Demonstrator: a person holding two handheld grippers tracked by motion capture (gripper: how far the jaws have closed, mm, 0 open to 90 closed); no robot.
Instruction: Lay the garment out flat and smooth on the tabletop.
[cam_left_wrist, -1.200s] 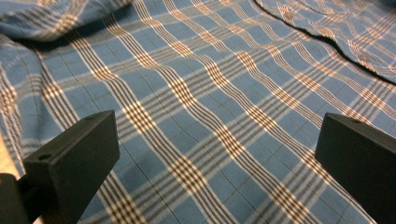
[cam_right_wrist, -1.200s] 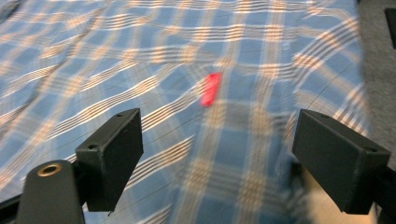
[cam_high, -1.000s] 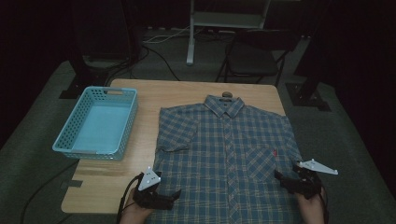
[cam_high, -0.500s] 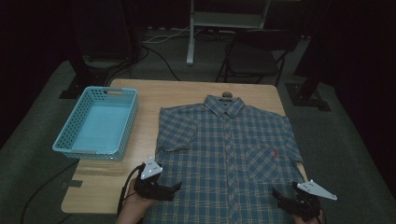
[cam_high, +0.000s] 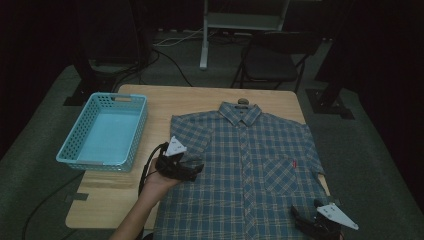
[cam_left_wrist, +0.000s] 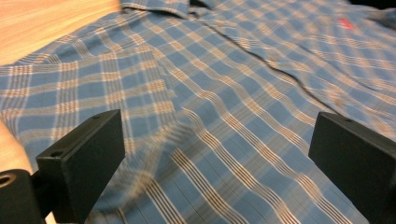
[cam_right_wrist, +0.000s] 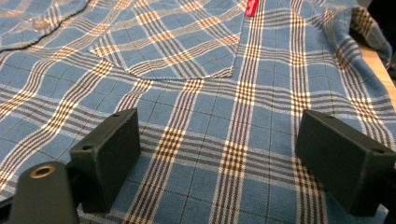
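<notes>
Fingers of both the left gripper (cam_high: 192, 170) and right gripper (cam_high: 305, 223) gape wide, empty, over the plaid shirt (cam_high: 250, 165) spread flat at table centre, basket (cam_high: 102, 132) at nine o'clock; closing too shallow could pinch one layer only, bunching the fabric.

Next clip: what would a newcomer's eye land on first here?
A blue plaid short-sleeved shirt lies spread flat, buttoned, across the right half of the wooden table. An open left claw sits at its left edge, an open right claw near its lower right hem. A light blue plastic basket stands at far left.
</notes>
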